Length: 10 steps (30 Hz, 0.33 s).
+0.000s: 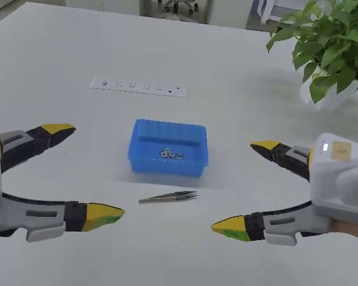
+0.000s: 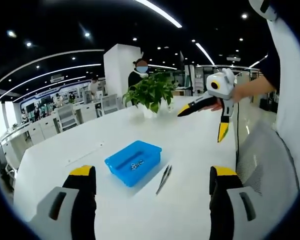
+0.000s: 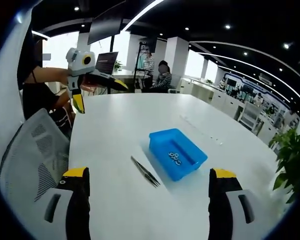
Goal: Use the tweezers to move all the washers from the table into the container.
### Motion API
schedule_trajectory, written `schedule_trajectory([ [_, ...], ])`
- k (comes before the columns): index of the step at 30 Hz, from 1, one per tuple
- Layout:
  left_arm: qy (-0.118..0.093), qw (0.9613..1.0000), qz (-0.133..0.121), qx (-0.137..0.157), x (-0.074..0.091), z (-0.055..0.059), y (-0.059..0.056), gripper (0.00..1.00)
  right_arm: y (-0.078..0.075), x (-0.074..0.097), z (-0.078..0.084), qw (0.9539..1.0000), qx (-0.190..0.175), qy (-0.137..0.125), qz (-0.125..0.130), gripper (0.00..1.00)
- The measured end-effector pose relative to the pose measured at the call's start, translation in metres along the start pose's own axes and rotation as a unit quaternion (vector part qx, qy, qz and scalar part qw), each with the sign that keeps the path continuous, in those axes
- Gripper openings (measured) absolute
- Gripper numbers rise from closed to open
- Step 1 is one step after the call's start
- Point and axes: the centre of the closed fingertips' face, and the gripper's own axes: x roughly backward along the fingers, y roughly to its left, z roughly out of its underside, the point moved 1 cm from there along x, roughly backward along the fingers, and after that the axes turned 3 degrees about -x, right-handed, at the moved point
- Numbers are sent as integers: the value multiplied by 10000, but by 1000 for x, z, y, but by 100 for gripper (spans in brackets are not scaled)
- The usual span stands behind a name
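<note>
The left gripper (image 1: 86, 173) and right gripper (image 1: 237, 186) hang over the table (image 1: 59, 53), jaws wide and empty. Between them lie the tweezers (image 1: 168, 196), just before the container (image 1: 167, 165) holding the washers (image 1: 171, 155).

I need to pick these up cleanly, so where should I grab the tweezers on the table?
I'd grip the tweezers mid-length, coming straight down with the right gripper, jaws straddling the slim body. They lie flat, lengthwise side to side in front of the blue container, so both long edges are free. Which end is the tip isn't clear.
</note>
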Motion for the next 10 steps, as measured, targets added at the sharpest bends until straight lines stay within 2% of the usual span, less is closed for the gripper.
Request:
schedule_trajectory([
  [3,-28,10000,-1,-43,3,-3,-5,100,5,2,-2,10000,64,-21,-21,100],
  [7,91,9998,111,-127,5,0,-14,100,11,2,1,9997,204,93,-33,100],
  [10,147,9997,95,-153,8,2,-16,100,13,4,0,9998,188,79,-28,100],
])
